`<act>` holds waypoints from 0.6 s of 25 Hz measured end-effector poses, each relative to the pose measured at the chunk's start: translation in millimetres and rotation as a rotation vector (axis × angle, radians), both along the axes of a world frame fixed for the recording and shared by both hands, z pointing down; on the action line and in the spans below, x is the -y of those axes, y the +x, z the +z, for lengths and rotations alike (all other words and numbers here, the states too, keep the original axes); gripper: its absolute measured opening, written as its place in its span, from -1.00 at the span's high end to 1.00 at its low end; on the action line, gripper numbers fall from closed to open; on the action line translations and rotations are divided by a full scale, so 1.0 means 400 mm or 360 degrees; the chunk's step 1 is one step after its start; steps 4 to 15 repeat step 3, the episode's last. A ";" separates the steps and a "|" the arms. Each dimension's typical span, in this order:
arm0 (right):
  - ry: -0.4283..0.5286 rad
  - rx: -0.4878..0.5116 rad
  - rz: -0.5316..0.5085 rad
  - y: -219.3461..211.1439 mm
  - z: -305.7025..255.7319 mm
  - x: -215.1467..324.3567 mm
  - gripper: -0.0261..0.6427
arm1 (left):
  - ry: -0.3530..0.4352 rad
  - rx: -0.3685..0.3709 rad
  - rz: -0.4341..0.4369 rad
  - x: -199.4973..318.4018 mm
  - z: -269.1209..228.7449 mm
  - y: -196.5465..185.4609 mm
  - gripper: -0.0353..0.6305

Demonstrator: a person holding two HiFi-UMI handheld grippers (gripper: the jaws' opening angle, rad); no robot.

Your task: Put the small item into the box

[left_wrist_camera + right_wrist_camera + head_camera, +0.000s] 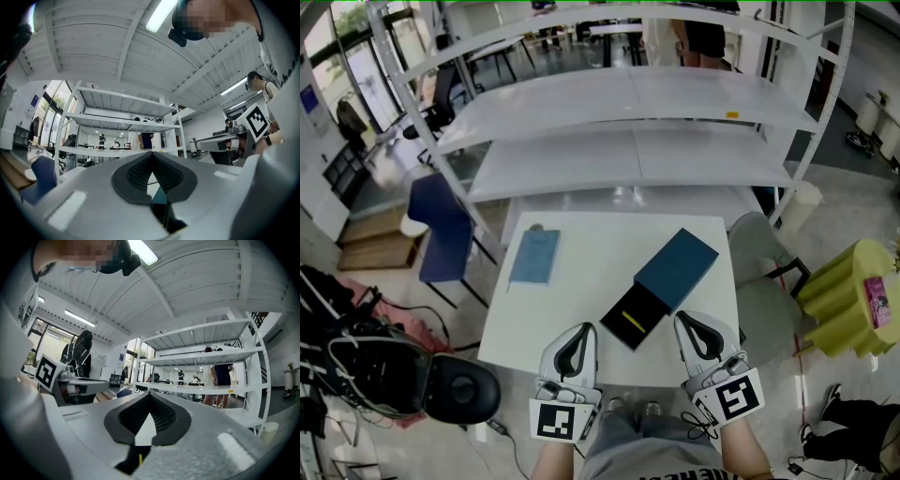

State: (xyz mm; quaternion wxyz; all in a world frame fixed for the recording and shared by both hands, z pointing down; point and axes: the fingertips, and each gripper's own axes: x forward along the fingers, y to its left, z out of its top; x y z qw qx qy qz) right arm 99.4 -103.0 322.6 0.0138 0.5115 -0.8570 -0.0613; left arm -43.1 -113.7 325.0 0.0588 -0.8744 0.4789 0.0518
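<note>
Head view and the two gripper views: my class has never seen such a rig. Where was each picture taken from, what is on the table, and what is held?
No robot: a person holds a two-jaw gripper in each hand. The head view looks down from the person's head onto a table, bearing a dark blue box, its drawer partly out, and a pale blue booklet. The left gripper and right gripper hover at the near edge. Each gripper view rides on its gripper, looking along the jaws; both are shut, holding nothing.
</note>
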 end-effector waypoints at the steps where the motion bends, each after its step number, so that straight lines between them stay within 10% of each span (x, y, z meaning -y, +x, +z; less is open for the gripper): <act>1: -0.0002 -0.0001 -0.0002 -0.002 -0.001 0.000 0.91 | -0.0002 0.0000 -0.0001 0.000 -0.001 -0.001 0.83; 15: -0.0005 -0.0004 -0.0004 -0.005 -0.003 0.000 0.91 | -0.0005 -0.0001 -0.0002 0.000 -0.002 -0.003 0.83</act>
